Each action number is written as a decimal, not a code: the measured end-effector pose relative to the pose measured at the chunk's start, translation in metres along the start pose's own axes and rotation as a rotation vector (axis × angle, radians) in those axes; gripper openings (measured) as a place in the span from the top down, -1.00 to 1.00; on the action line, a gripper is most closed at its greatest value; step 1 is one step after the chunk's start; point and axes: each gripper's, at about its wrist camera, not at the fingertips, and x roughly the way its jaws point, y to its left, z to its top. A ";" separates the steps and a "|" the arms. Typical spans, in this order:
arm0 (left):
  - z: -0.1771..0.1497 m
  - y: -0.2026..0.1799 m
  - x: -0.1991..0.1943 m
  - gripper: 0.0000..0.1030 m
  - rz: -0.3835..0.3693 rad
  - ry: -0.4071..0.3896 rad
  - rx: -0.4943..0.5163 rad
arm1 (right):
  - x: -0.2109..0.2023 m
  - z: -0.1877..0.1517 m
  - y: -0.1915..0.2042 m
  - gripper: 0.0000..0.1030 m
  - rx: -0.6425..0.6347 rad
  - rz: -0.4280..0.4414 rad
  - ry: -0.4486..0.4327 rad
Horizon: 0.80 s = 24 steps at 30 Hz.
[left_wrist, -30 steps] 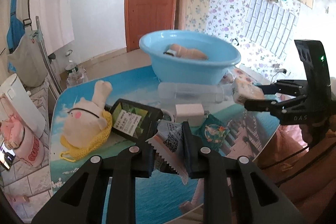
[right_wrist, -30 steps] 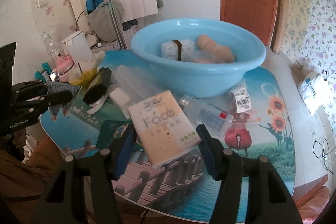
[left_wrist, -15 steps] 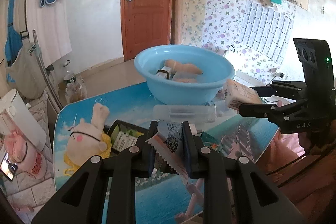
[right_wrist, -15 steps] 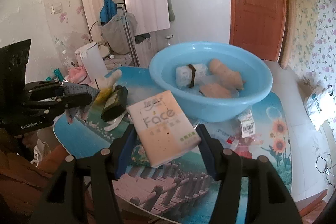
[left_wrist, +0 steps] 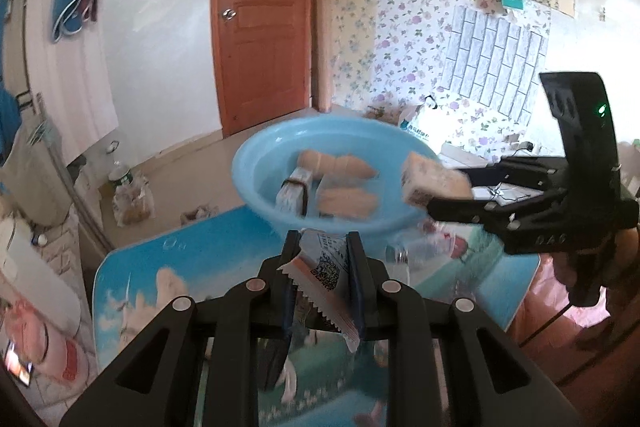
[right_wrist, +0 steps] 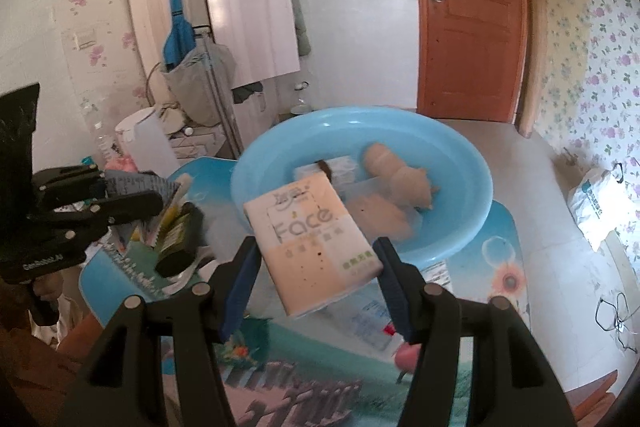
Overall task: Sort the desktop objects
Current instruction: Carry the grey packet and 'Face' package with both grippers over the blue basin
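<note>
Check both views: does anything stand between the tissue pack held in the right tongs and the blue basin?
Nothing visible does. The tissue pack hangs near the blue basin rim, with only open air between them.

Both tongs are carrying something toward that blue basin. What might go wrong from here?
1. The left tongs pinch only part of a thin sachet; its loose end hangs below and might slip out.
2. The tissue pack sits tilted in the right tongs, so it may twist free.
3. The basin already holds a few things, and both tongs are close together near it, so they could bump.
</note>
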 end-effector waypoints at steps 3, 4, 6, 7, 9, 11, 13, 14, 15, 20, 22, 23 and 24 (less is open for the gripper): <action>0.010 -0.002 0.013 0.60 -0.025 -0.007 0.016 | 0.008 0.002 -0.006 -0.11 0.015 -0.006 0.012; 0.013 -0.003 0.018 0.60 -0.033 -0.007 0.021 | 0.011 0.003 -0.009 -0.11 0.019 -0.007 0.016; 0.017 -0.005 0.026 0.60 -0.048 -0.005 0.028 | 0.015 0.004 -0.013 -0.11 0.021 -0.009 0.022; 0.019 -0.006 0.030 0.60 -0.057 -0.004 0.031 | 0.017 0.005 -0.015 -0.11 0.023 -0.011 0.026; 0.023 -0.007 0.039 0.60 -0.073 0.001 0.035 | 0.021 0.007 -0.019 -0.08 0.026 -0.011 0.029; 0.025 -0.007 0.049 0.60 -0.085 0.009 0.037 | 0.028 0.010 -0.023 -0.06 0.027 -0.013 0.039; 0.027 -0.007 0.057 0.60 -0.094 0.017 0.037 | 0.034 0.012 -0.027 -0.04 0.033 -0.014 0.047; 0.028 -0.006 0.061 0.60 -0.098 0.022 0.037 | 0.037 0.012 -0.028 -0.03 0.035 -0.014 0.051; 0.028 -0.006 0.064 0.59 -0.104 0.025 0.036 | 0.040 0.013 -0.030 -0.01 0.038 -0.015 0.054; 0.031 -0.004 0.078 0.59 -0.121 0.035 0.033 | 0.051 0.015 -0.029 0.00 0.037 -0.015 0.061; 0.032 -0.004 0.083 0.58 -0.122 0.038 0.035 | 0.054 0.016 -0.029 0.00 0.026 -0.030 0.060; 0.032 -0.003 0.085 0.57 -0.124 0.039 0.035 | 0.055 0.016 -0.029 0.00 0.025 -0.034 0.058; 0.033 -0.003 0.087 0.57 -0.126 0.040 0.035 | 0.056 0.017 -0.031 0.00 0.027 -0.040 0.058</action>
